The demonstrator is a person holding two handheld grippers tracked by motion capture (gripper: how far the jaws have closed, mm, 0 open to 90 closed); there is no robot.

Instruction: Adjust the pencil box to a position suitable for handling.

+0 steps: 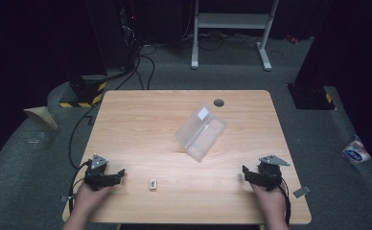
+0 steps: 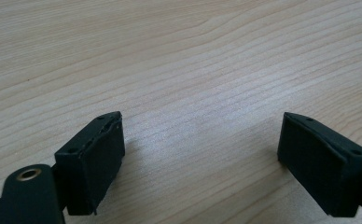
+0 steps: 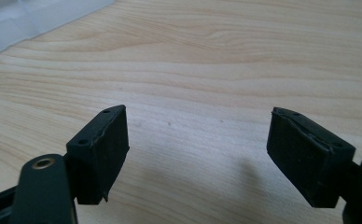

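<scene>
Left gripper (image 1: 118,175): near the counter's front left corner, held in the person's left hand (image 1: 90,197), low over the wood. In the left gripper view its fingers (image 2: 97,161) stand wide apart — bare wood grain between them.
Right gripper (image 1: 248,172): near the front right corner, in the right hand (image 1: 270,199). In the right gripper view its fingers (image 3: 102,151) are likewise spread, with nothing between them.
Counter (image 1: 141,124): light wood, with a round grey grommet (image 1: 218,102) near the far edge.
Clear plastic container (image 1: 201,132): at the middle of the counter, tilted, a white label on its upper part; its pale corner shows at the top left of the right gripper view.
Small white piece (image 1: 153,184): on the wood just right of the left gripper — too small to identify.
</scene>
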